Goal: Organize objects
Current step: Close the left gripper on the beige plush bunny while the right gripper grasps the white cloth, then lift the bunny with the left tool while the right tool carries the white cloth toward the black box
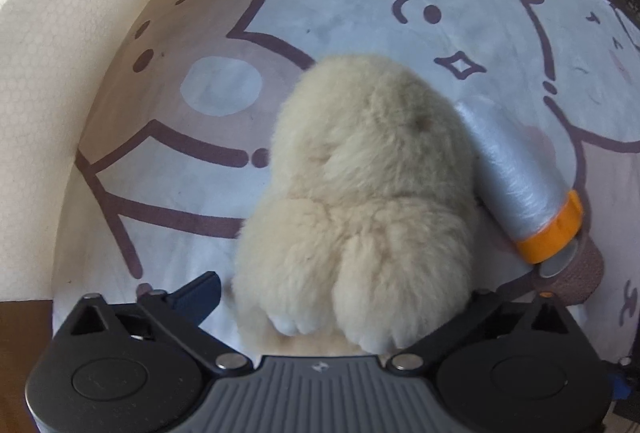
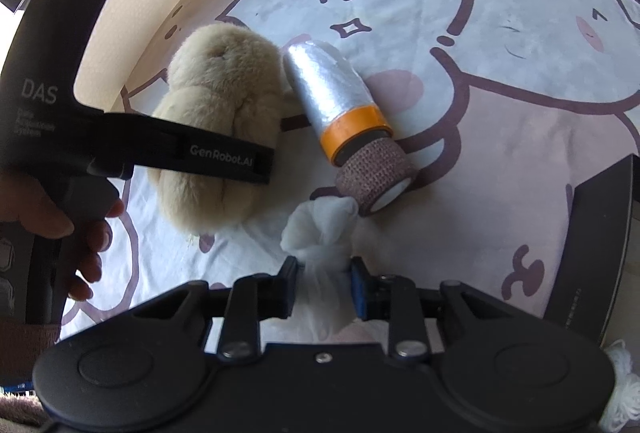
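Cartoon-print bed (image 2: 500, 137): right tongs (image 2: 323, 283) pinch white cloth (image 2: 320, 233); left tongs (image 1: 348, 297), spread around plush toy (image 1: 360, 193), should close gently mid-body.

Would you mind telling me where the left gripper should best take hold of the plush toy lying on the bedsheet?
Grip the plush toy across its rounded middle, coming straight down from above. It lies flat between the open left gripper fingers, and its soft body should compress. Stay clear of the silver roll lying against its right side.
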Available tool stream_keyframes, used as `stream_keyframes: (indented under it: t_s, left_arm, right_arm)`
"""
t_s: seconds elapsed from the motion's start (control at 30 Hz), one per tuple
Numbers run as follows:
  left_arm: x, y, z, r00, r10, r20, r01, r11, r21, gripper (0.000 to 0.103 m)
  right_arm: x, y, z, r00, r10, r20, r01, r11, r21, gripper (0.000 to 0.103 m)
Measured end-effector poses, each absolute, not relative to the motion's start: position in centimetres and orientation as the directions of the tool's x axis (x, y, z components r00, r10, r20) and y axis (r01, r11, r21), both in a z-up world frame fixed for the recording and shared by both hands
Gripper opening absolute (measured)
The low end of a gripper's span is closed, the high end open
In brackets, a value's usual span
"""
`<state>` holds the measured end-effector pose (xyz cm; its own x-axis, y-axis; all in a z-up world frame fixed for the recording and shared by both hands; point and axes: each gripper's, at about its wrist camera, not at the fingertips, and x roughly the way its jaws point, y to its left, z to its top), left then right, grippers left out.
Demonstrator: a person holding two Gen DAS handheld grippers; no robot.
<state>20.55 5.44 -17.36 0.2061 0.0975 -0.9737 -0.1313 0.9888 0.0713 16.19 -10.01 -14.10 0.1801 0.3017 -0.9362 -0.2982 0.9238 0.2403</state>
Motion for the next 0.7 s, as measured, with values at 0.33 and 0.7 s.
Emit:
stream_keyframes:
  t_s: [0.33,0.7]
  left_arm:
    - [20.6,5.9,-17.4,0.217,0.031,-0.976,-0.134,0.991,0.001,0.095]
    - [20.7,4.1,-16.2,0.219,-0.004,-0.976,-0.07,0.997,-0.02,0.048]
  right_arm:
    - [16.1,-9.8,-14.0,0.187,0.307,-0.933,-0.303,0.922,0.243,0.028]
    - [16.2,-10.1,-13.7,0.208,0.299,-0.931,-0.291,0.928,0.233,0.028]
